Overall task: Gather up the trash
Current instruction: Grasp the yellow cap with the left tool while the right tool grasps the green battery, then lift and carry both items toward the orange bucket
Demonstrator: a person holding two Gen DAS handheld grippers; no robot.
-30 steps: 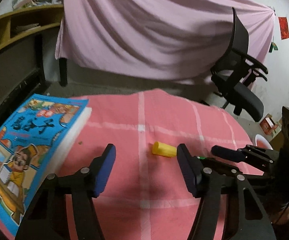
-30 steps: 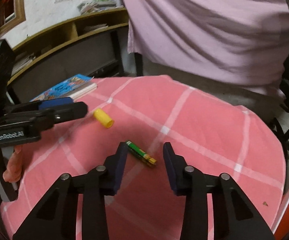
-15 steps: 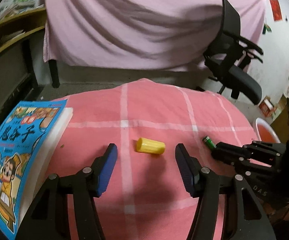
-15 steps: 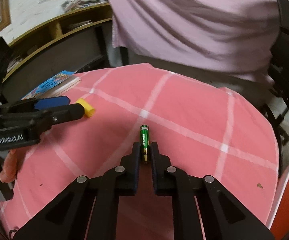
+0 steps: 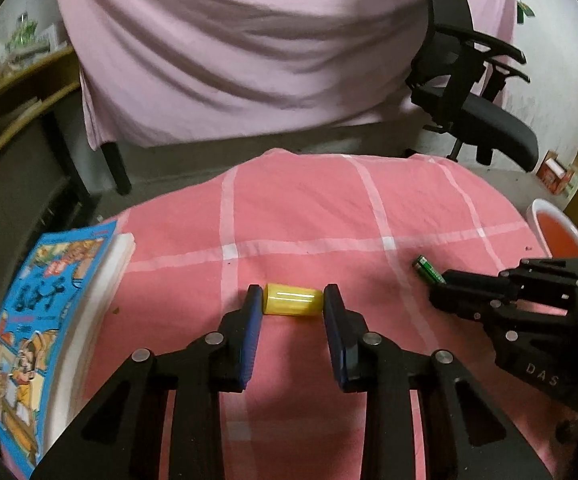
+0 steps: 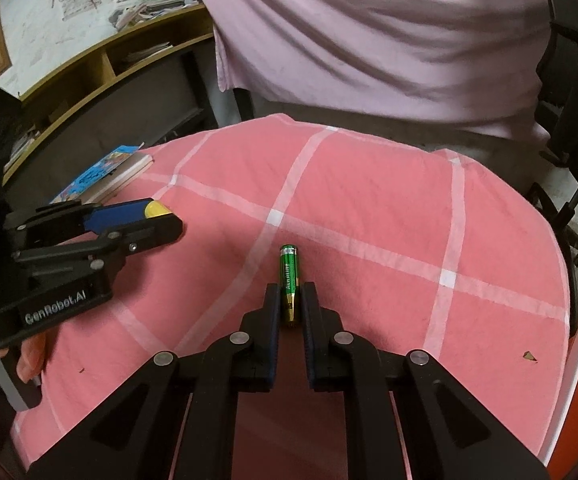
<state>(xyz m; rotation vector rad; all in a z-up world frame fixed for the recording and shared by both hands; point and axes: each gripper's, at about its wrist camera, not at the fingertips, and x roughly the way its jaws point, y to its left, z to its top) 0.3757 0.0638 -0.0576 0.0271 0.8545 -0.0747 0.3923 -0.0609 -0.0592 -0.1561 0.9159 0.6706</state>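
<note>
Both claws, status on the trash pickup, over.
Left claw closing around yellow cap. Right claw shut on green battery. Both pieces still low over the pink checked cloth. Nothing in the way.

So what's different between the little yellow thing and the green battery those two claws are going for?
The yellow cap is stubby, thick and plain; the green battery is slim, long and printed, with a gold end. The cap lies crosswise between the left gripper fingers, which are closing on its two ends; the battery points away along the right gripper, whose fingers are shut on its near end. Both are small cylinders on the pink checked cloth.
</note>
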